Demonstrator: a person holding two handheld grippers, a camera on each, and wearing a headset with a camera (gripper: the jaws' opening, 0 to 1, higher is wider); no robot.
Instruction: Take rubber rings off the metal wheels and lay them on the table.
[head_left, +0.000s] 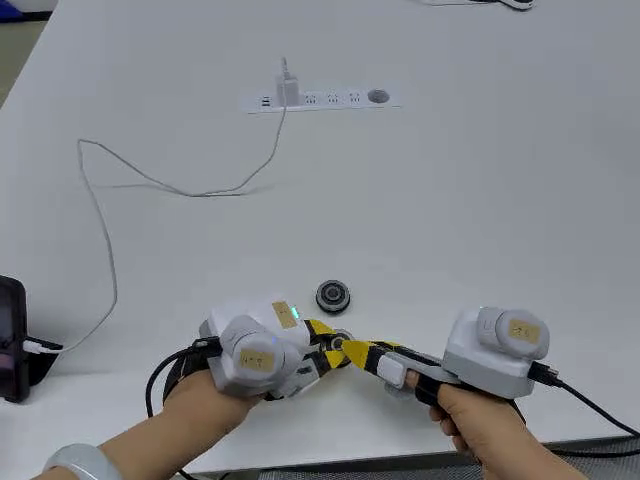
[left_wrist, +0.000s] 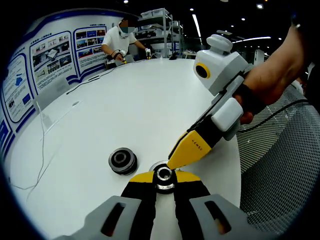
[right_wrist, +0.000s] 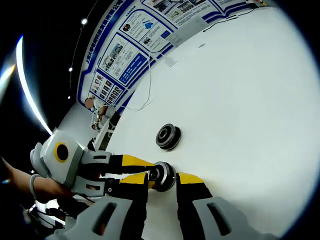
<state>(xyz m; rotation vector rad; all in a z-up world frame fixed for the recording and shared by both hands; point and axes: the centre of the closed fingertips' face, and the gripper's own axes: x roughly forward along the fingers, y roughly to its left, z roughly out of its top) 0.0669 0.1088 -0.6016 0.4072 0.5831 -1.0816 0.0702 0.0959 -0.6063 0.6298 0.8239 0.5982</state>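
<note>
Rubber ring (head_left: 321, 297): black, sits round the far wheel (head_left: 333, 295). That wheel lies flat on the white worktop (head_left: 450, 220), just past the grippers, w/ nothing touching it. It's also in the left gripper view (left_wrist: 123, 161) and the right gripper view (right_wrist: 167, 136).
Near wheel (head_left: 340, 344): small metal one w/ a dark band round it. It's close to the front edge of the worktop, right btw the two grippers.
Left gripper (left_wrist: 165, 177): jaws narrow, one yellow tip on each side of the near wheel, clamped on it.
Right gripper (right_wrist: 163, 180): comes in from the opposite side. Jaws narrow too, and the same wheel sits snug btw its yellow tips. Can't tell if it's got the band itself or the whole rim.
Hands: left hand (head_left: 205, 405) and right hand (head_left: 480, 420) are low at the front edge, each wrapped round a gripper body.
Power strip (head_left: 320, 99): white, far side of the worktop, w/ a white plug (head_left: 288, 88) stuck in it.
Cable (head_left: 100, 230): thin and white, loops from the plug over to a dark device (head_left: 10, 340) at the left edge.
Background: a person (left_wrist: 120, 42) is standing at the far end, and there are blue posters (left_wrist: 45, 57) on the wall.
</note>
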